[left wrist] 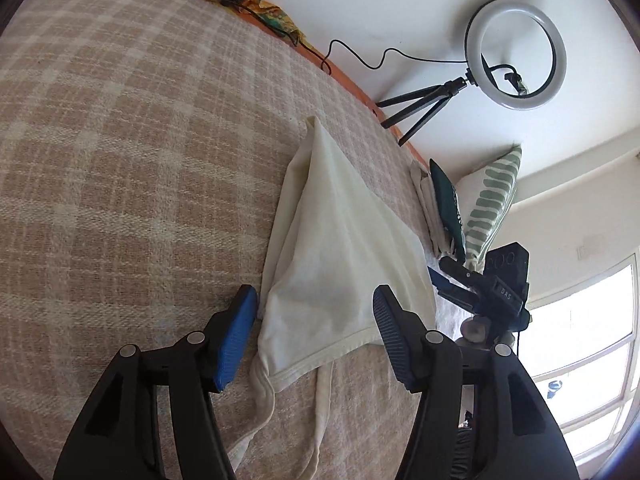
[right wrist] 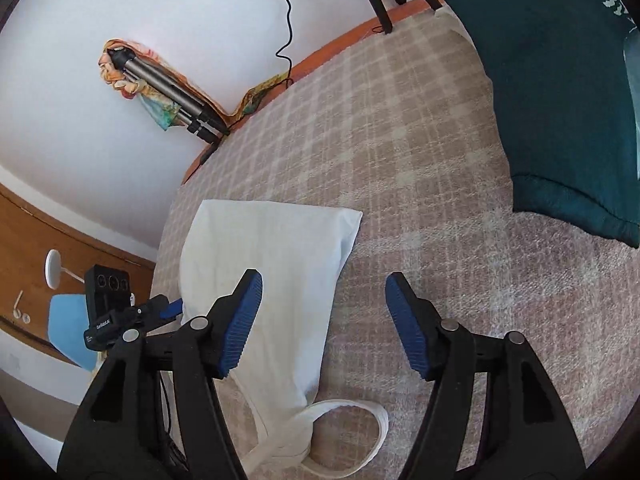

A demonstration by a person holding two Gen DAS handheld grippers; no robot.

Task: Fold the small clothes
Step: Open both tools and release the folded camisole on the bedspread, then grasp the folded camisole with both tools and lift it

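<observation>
1. Left wrist view: the left gripper (left wrist: 316,334) reaches in from the bottom of the frame, angled down toward the bed. Its two blue-padded fingers (left wrist: 236,340) stand spread apart.
2. The cream garment (left wrist: 340,248) lies in the middle of the frame on the checked blanket (left wrist: 140,160). Its hemmed lower edge sits between the spread fingers, and no pad presses on it. Two straps trail from it toward the bottom edge.
3. At centre right the right gripper (left wrist: 442,278) comes in from the side, just beside the garment's edge. From here I cannot tell how its jaws stand.
4. Counted in this view: one ring light (left wrist: 516,54) on a small tripod at upper right, one striped pillow (left wrist: 492,204) and one dark green cushion (left wrist: 446,200) at right.
5. Right wrist view: the right gripper (right wrist: 324,322) enters from the bottom, tilted down, with its two fingers spread wide. The left finger hangs over the garment (right wrist: 272,264) and the right one over bare blanket (right wrist: 400,140). Nothing is pinched.
6. The garment lies left of centre. One strap loop curls out at the bottom.
7. The left gripper (right wrist: 172,307) shows at lower left, touching the garment's edge.
8. Counted here: one green cushion (right wrist: 560,100) at upper right and one folded tripod (right wrist: 168,88) at upper left.
</observation>
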